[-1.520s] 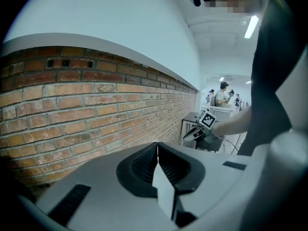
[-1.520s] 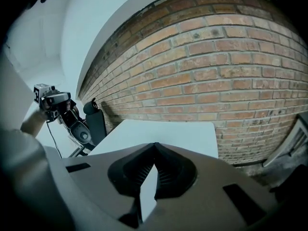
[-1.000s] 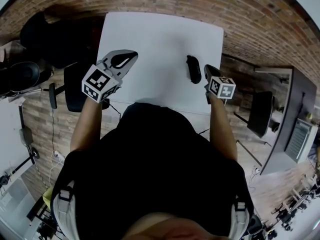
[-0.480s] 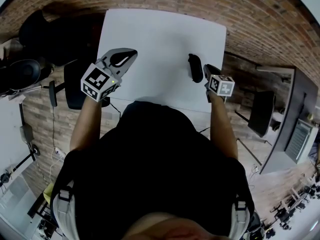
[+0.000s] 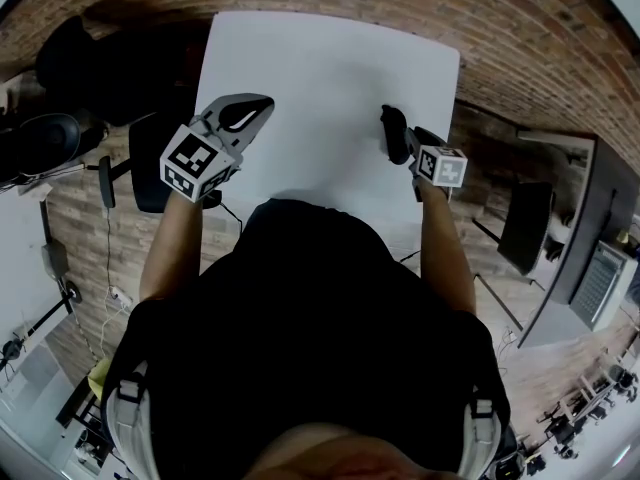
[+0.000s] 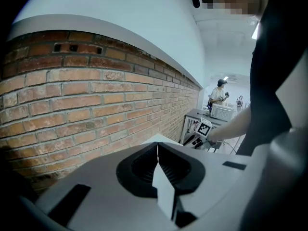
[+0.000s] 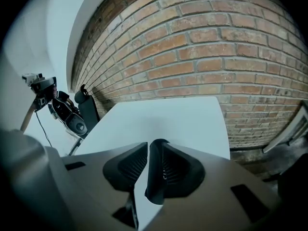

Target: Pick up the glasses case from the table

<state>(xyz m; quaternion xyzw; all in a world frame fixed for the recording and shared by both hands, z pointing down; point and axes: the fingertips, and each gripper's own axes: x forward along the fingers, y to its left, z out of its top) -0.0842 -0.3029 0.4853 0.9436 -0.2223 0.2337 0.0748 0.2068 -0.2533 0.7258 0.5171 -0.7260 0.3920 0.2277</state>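
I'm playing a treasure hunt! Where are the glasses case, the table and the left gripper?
glasses case (image 5: 394,133): head view, middle of its dark body.
table (image 5: 320,68): head view, bare white top.
left gripper (image 6: 157,148): left gripper view, where its jaw tips meet.

Left fingers (image 6: 144,167) together; right (image 7: 127,165) opening round case (image 7: 155,174)

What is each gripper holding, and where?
Nothing yet. The right gripper, jaws opening, straddles the near end of the glasses case on the table, not clamping it. The left gripper is shut, empty.
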